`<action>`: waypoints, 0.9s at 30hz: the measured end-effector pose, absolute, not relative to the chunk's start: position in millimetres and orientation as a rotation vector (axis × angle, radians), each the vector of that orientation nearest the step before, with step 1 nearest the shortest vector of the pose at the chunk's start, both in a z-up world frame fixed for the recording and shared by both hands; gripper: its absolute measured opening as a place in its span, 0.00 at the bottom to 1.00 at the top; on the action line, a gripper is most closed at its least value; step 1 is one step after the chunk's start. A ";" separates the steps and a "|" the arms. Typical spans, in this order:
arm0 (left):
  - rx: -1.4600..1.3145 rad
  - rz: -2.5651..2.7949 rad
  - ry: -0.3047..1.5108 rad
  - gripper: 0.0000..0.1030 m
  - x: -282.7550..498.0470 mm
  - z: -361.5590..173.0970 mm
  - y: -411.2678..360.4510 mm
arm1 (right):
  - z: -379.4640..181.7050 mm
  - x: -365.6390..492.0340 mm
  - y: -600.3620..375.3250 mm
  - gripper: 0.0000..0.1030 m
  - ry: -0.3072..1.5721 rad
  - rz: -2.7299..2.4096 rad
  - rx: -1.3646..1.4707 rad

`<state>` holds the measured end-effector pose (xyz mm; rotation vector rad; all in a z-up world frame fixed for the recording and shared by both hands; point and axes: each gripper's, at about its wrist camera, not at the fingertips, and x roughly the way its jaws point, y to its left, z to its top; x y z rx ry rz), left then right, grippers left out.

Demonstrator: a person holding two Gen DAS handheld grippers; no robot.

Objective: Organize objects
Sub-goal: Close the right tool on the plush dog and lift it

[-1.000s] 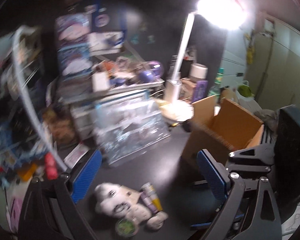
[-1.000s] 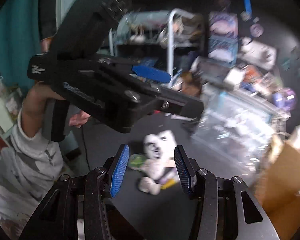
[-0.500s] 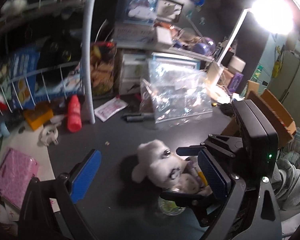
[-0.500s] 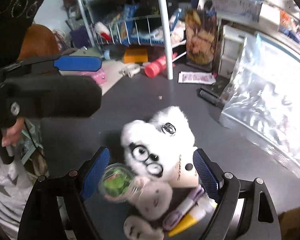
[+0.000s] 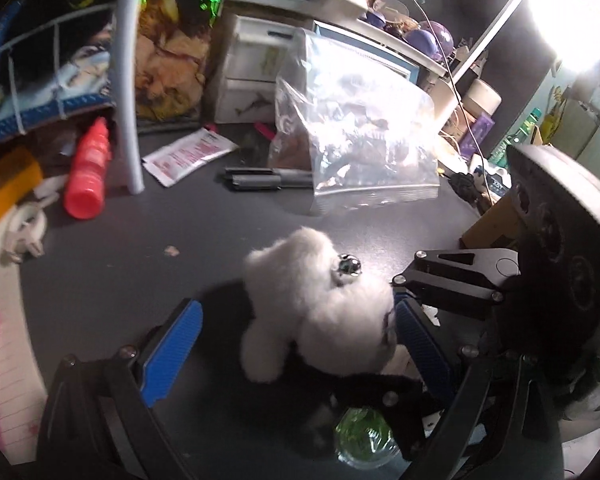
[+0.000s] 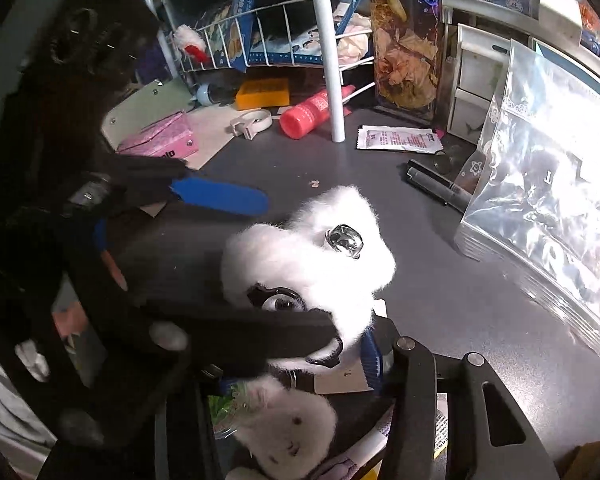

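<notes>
A white plush bear [image 5: 312,300] with black glasses and a silver bell lies on the dark table [image 5: 140,264]; it also shows in the right wrist view [image 6: 308,264]. My left gripper [image 5: 296,344] is open with its blue pads either side of the bear's head. My right gripper [image 6: 296,364] is low over the bear's body; only its right blue pad [image 6: 370,354] shows, the left one is hidden behind the left gripper's arm. A small clear container with green contents [image 5: 362,434] lies beside the bear, also visible in the right wrist view [image 6: 228,404].
A clear zip bag [image 5: 356,148] stands behind the bear. Black markers [image 5: 256,180], a white sachet [image 5: 188,154], a red bottle [image 5: 88,172] and a white rack pole [image 5: 130,80] lie further back. A cardboard box [image 5: 492,220] sits at right, a pink pouch [image 6: 160,142] at left.
Both grippers have come down and closer to the bear. The left gripper's pads now flank its head, and the right gripper sits low over its body.
</notes>
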<state>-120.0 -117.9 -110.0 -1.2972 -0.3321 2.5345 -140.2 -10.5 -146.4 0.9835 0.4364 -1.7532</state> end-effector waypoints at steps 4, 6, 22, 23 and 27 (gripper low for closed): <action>-1.247 2.477 -0.376 0.68 -120.9 -107.1 -115.3 | -140.5 -134.0 -12.6 0.42 0.452 -1.763 0.935; -1.229 2.503 -0.340 0.67 -118.1 -100.6 -112.7 | -136.1 -131.4 -13.1 0.42 0.457 -1.771 0.915; -1.008 2.649 -0.153 0.67 -69.3 14.2 -88.1 | -39.1 -89.7 12.7 0.42 0.418 -1.866 0.685; -0.996 2.651 -0.140 0.67 -68.3 20.0 -83.6 | -29.7 -86.8 19.3 0.42 0.419 -1.883 0.665; -0.939 2.640 -0.086 0.67 -68.3 51.0 -60.1 | -2.1 -83.7 43.9 0.42 0.420 -1.934 0.624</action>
